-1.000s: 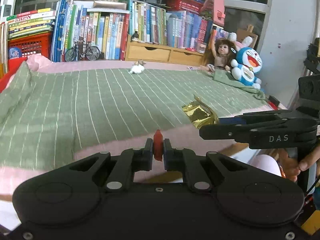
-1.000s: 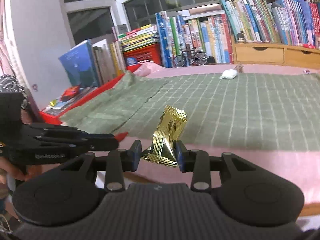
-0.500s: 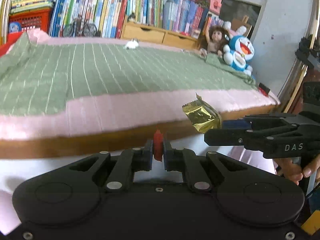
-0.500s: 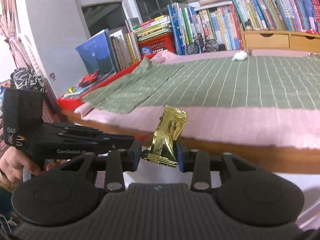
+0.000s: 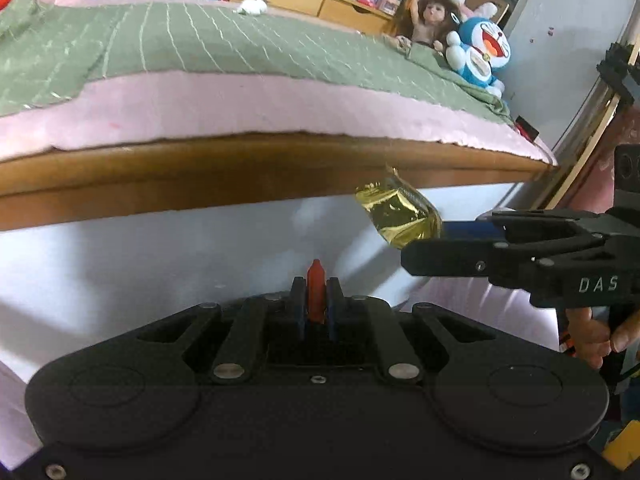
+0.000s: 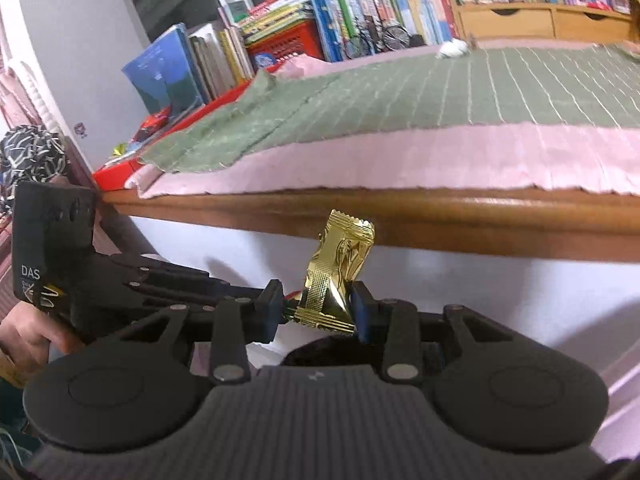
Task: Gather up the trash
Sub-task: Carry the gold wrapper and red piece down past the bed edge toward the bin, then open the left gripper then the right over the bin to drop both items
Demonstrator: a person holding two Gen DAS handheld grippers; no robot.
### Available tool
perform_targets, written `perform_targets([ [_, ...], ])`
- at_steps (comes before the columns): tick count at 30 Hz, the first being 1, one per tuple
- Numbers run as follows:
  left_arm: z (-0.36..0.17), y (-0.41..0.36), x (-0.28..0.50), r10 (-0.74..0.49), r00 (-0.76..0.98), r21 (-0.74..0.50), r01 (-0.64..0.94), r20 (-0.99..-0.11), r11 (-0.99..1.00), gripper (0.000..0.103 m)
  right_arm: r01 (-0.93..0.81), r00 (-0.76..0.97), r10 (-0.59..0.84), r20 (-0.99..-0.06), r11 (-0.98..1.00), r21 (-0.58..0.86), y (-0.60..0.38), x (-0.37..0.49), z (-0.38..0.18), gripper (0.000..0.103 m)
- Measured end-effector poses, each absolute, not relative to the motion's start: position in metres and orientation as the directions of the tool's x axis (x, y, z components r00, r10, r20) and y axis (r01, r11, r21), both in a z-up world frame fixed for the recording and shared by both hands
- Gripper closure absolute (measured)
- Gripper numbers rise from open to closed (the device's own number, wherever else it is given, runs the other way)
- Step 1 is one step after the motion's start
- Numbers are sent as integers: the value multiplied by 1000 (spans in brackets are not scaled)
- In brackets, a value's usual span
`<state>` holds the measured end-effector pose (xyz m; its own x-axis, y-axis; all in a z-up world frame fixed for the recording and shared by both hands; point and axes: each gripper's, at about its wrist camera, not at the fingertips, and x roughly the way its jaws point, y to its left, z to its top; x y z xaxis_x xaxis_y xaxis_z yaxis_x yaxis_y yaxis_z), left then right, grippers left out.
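A crumpled gold foil wrapper [image 6: 340, 276] stands upright between the blue pads of my right gripper [image 6: 316, 308], which is shut on its lower part. In the left wrist view the same gold wrapper [image 5: 400, 216] sticks out of the right gripper [image 5: 428, 240] at the right. My left gripper [image 5: 315, 300] is shut on a small red scrap [image 5: 315, 292]. Its fingertips [image 6: 274, 300] lie just left of the right gripper's, the red scrap [image 6: 294, 295] peeking out. Both grippers hang in front of the bed's white side, below its wooden edge [image 5: 200, 172].
The bed bears a green striped blanket [image 5: 200, 40] over a pink sheet. A white crumpled tissue [image 5: 253, 6] lies far back on it. Dolls [image 5: 480, 52] sit at its right end, books [image 6: 360, 4] line the back. A hand [image 5: 592, 340] grips the right tool.
Both grippers have sunk from above the blanket to below the bed's wooden edge, tilting downward. Each still holds its piece; the two have stayed close together.
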<state>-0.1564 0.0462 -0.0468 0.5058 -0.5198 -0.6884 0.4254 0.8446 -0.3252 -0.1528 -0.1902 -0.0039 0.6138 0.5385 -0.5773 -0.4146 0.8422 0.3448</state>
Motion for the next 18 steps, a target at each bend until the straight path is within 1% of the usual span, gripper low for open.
perform_targets([
  [6, -54, 43, -148, -509, 491, -321, 419, -707, 849, 93, -374, 591, 530, -608, 848, 375, -195, -154, -20, 62],
  [10, -56, 50, -143, -495, 500, -337, 376, -711, 863, 93, -357, 573, 509, -643, 861, 363, -192, -149, -31, 62],
  [11, -57, 52, -141, -491, 500, -338, 368, -713, 866, 93, -357, 569, 507, -647, 861, 361, -191, -148, -32, 61],
  [13, -57, 54, -138, -484, 501, -333, 363, -718, 870, 93, -366, 558, 510, -654, 859, 358, -185, -145, -34, 56],
  [14, -57, 54, -138, -479, 502, -328, 362, -720, 872, 93, -366, 559, 505, -658, 862, 351, -183, -144, -34, 47],
  [15, -57, 55, -138, -477, 503, -325, 362, -721, 874, 93, -366, 560, 494, -665, 868, 337, -180, -143, -35, 34],
  [16, -56, 55, -137, -475, 505, -324, 360, -721, 875, 93, -365, 560, 481, -675, 874, 320, -177, -141, -36, 26],
  [17, -56, 56, -137, -474, 505, -325, 359, -721, 875, 93, -358, 565, 464, -682, 883, 305, -175, -140, -38, 13],
  [18, -56, 57, -136, -473, 506, -325, 356, -721, 876, 93, -354, 566, 452, -689, 889, 291, -172, -138, -39, 8],
])
